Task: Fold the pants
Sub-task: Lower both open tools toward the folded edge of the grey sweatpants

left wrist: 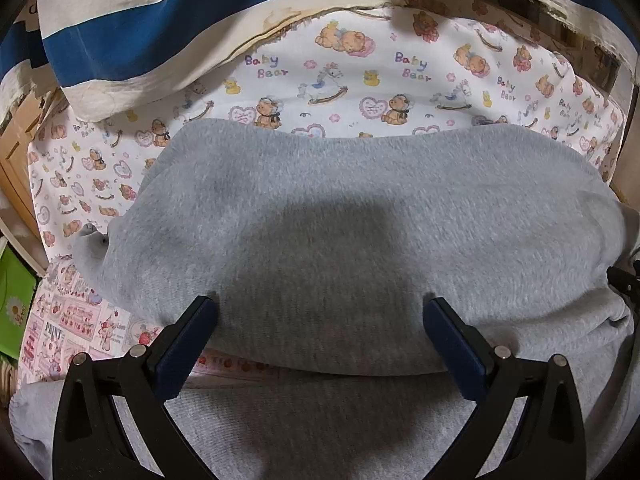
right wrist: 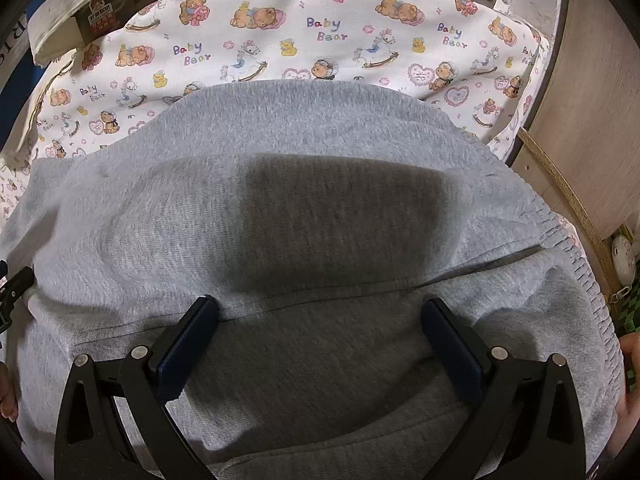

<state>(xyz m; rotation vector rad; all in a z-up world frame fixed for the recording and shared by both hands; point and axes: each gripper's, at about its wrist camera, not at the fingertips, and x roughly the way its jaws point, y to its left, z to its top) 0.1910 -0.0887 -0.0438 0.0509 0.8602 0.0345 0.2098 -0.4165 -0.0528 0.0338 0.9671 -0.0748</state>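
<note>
Grey fleece pants [left wrist: 340,216] lie folded over on a bear-print sheet [left wrist: 344,68]; a folded upper layer covers a lower layer near the camera. My left gripper [left wrist: 320,312] hovers low over the fold's near edge, open, with nothing between its fingers. In the right wrist view the same grey pants [right wrist: 304,200] fill the frame, with the ribbed waistband [right wrist: 576,264] at the right. My right gripper [right wrist: 320,312] stands open over a seam in the cloth, holding nothing. Each gripper's shadow falls on the fabric ahead of it.
A cream and blue striped cloth [left wrist: 132,28] lies at the far left on the sheet. A wooden panel [right wrist: 592,92] stands at the right past the sheet's edge. A green box [left wrist: 14,304] sits at the left. A cardboard box [right wrist: 108,12] is at the far left.
</note>
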